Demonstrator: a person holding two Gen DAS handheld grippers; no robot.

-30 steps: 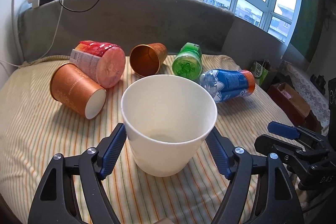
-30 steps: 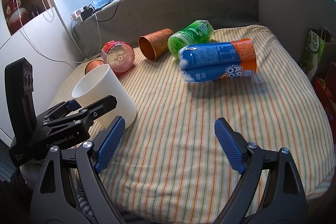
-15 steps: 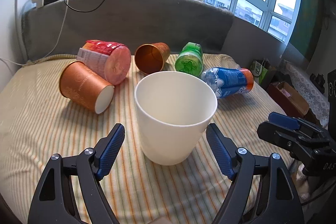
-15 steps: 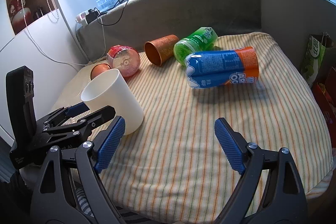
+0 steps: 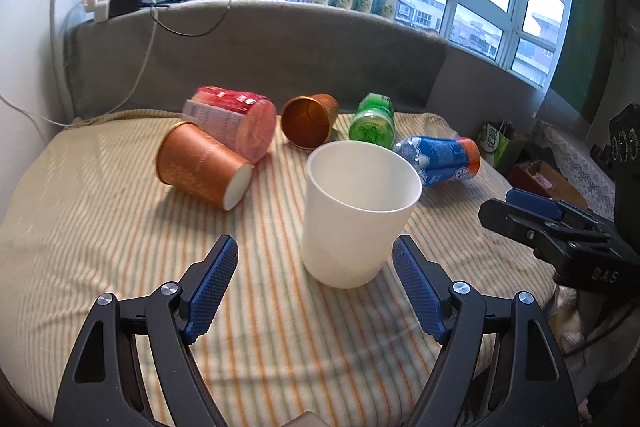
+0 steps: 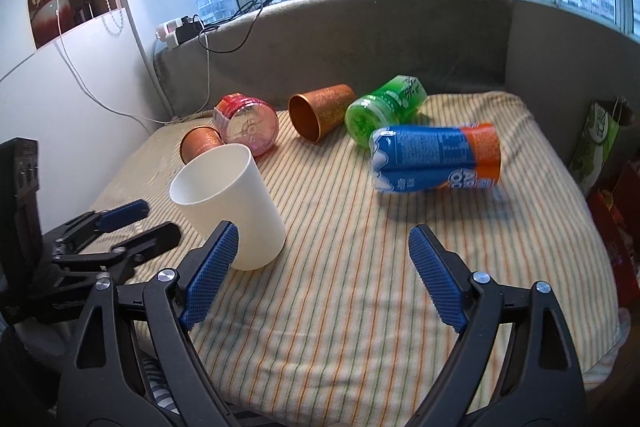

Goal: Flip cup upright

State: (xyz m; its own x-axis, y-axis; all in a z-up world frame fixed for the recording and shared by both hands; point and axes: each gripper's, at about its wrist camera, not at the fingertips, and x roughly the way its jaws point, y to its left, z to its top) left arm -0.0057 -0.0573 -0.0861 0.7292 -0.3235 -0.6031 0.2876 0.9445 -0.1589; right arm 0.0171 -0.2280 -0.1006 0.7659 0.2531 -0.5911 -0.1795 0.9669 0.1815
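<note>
Standing mouth-up on the striped cloth, the white cup looks finished. The left gripper, released and empty, has the cup at one o'clock. Next comes backing clear without nudging it; the right gripper is spread, empty.

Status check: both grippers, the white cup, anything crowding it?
Left gripper open, empty, cup ahead of its fingers. Right gripper open, empty. White cup upright on striped cloth, standing free. Orange cup and blue bottle lie behind, not touching.
</note>
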